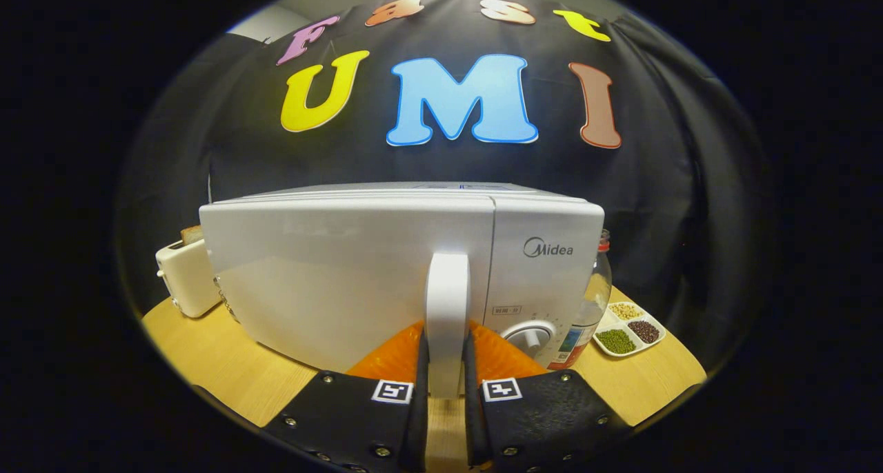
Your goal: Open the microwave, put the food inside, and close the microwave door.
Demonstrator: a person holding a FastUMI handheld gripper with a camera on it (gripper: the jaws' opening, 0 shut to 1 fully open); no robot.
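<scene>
White and shiny, the microwave [359,273] sits on the wooden bench [227,363], right in front of the gripper [446,369]. Its door [331,280] looks shut, flat against the front. A tall white handle [447,307] stands up on the door, next to the panel with a round knob [528,336].

The jaws are almost closed. One finger sits on each side of the bottom part of the handle, and both fingers seem to press on it. So the jaws have hold of the handle. The gripper points straight at the door, level with the bench, with its fingers side by side and the handle standing upright between them.

Something orange [497,356] shows low down just past the fingers, on both sides of the handle. It may be a shine on the door or a thing on the bench; the view is too bent to tell.

A small white toaster [183,276] stands on the bench on one side of the microwave, with bread [191,234] sticking out of the top. On the other side, a clear bottle [593,300] stands close to the microwave. Beside the bottle lies a white tray [659,336] with three little parts, holding pale, dark and green beans.
</scene>
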